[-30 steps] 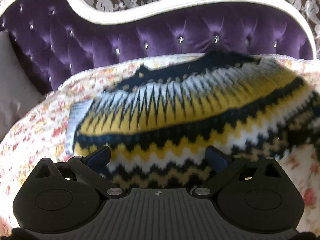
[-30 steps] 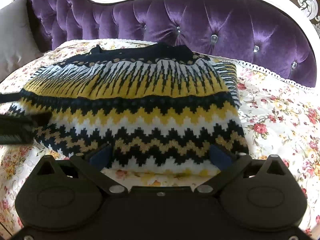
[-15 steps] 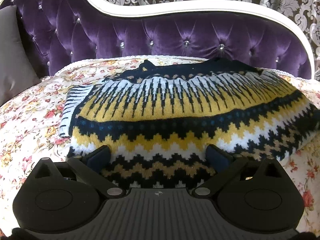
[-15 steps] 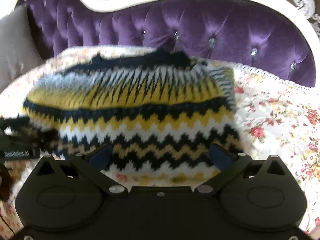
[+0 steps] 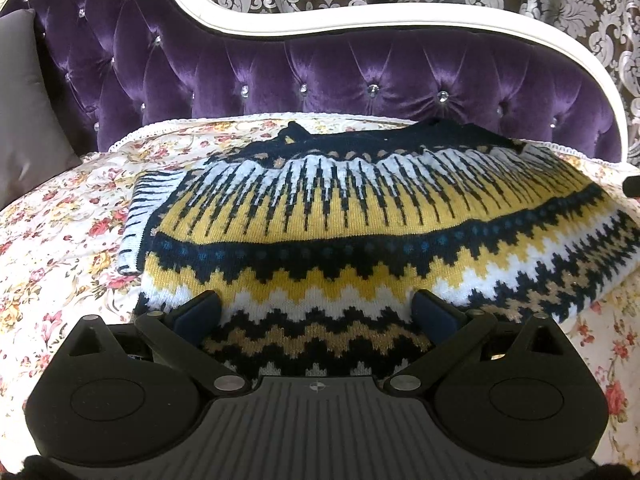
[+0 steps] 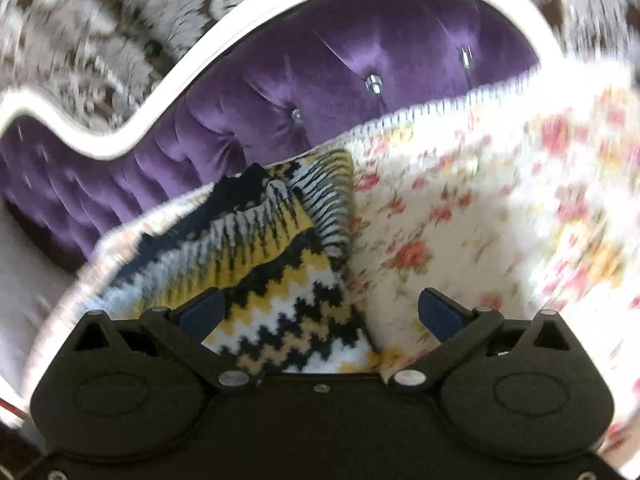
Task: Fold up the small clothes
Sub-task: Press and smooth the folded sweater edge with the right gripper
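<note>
folded zigzag sweater [image 5: 360,216] flat on floral bedspread [image 5: 60,240], centre frame; left gripper [image 5: 316,312] wide, empty; right gripper [image 6: 320,312] wide, empty, blurred view.

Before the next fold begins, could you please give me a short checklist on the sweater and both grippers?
1. Left gripper open and empty: ok.
2. Right gripper open and empty: ok.
3. Knitted sweater lying flat on the floral bedspread: ok.
4. Sleeve tucked fully under: not ok, it sticks out at the side.
5. Right wrist view steady enough to aim: not ok, blurred.
6. Near hem aligned: cannot tell, the gripper body hides it.
</note>
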Action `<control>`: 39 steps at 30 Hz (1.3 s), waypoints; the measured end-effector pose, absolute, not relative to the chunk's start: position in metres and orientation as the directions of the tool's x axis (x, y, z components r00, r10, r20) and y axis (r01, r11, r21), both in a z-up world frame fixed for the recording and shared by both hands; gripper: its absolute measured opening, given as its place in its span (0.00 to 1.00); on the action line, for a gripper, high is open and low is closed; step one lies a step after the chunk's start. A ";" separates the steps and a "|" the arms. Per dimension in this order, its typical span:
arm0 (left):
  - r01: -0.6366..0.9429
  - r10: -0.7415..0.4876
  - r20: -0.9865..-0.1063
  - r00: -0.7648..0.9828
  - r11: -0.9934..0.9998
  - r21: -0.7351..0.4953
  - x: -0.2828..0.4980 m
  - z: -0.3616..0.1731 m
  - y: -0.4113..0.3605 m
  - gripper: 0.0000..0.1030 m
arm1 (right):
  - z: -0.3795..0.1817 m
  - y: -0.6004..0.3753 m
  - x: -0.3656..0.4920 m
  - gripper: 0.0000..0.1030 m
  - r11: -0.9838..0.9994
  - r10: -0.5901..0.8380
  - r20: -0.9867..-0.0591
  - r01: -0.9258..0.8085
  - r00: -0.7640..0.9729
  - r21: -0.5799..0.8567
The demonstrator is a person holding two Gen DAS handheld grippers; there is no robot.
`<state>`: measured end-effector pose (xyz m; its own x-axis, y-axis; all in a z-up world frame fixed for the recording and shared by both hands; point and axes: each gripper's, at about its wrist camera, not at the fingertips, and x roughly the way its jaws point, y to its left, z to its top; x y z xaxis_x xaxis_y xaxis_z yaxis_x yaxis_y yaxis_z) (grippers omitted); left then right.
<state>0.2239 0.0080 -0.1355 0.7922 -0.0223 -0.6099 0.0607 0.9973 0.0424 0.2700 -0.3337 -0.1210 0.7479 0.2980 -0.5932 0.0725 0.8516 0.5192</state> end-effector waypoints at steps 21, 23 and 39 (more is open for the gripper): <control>0.053 -0.021 -0.589 0.808 0.998 0.037 0.222 -0.137 0.007 1.00 | -0.137 -0.334 0.347 1.00 0.719 0.563 -0.435 -0.157 0.703 0.677; 0.053 -0.021 -0.590 0.807 0.998 0.038 0.222 -0.137 0.007 1.00 | -0.139 -0.330 0.353 1.00 0.714 0.588 -0.420 -0.201 0.691 0.670; 0.078 -0.106 -0.608 0.786 0.994 -0.073 0.269 -0.078 -0.008 0.91 | -0.150 -0.332 0.359 0.54 0.728 0.562 -0.407 -0.198 0.720 0.656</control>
